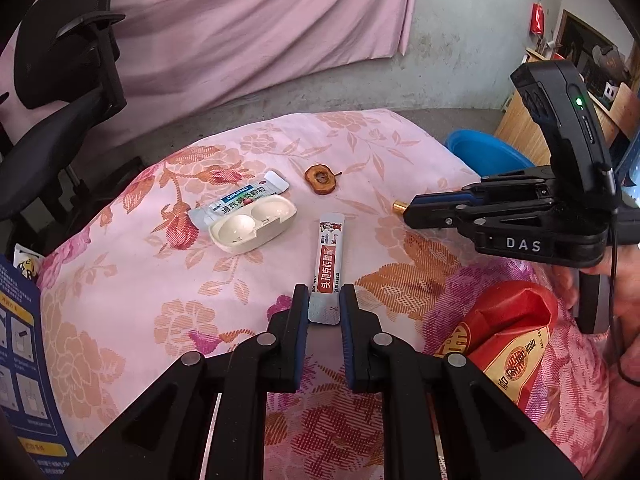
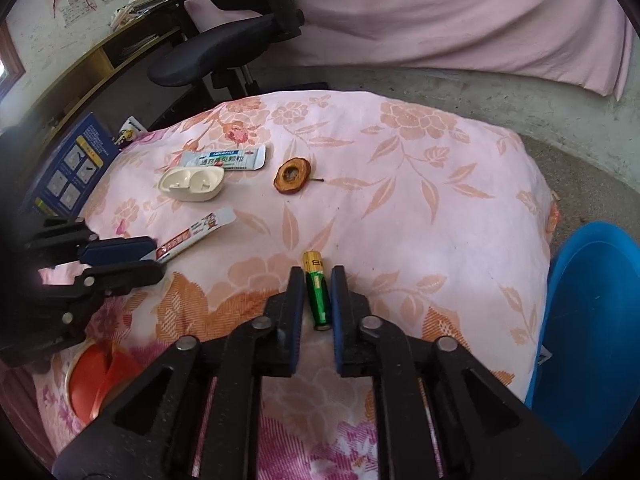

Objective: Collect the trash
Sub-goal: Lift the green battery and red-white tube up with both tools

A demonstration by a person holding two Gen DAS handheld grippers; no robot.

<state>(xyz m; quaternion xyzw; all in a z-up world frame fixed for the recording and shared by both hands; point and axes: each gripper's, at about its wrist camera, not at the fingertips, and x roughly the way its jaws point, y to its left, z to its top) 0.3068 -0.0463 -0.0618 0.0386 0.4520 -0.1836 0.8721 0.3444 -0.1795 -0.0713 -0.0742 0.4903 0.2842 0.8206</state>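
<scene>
Left gripper (image 1: pixel 325 304) bracketing near end of red-and-white foil sachet stick (image 1: pixel 329 264), long axis running along fingers toward far edge of floral pink bedspread (image 1: pixel 120 280); clamped or merely straddling, cannot tell. Right gripper (image 2: pixel 317 292) likewise straddling green-and-gold cylindrical battery (image 2: pixel 316 292), grip unclear.

Pink floral cloth (image 2: pixel 400 168), green-and-gold battery (image 2: pixel 317 292), red-and-white sachet (image 1: pixel 329 256), blue basin (image 2: pixel 592 320).

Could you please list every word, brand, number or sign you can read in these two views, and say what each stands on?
"DAS": white letters on the black right gripper.
"DIKANG": blue band on the white and green sachet; its Chinese line is too blurred.
"50mg" and large white Chinese characters reading "头孢克肟颗粒": the narrow white and red stick sachet.
Red and gold packet: round Chinese seal, unreadable.
Green and gold battery, blue leaflet: print too small.
</scene>
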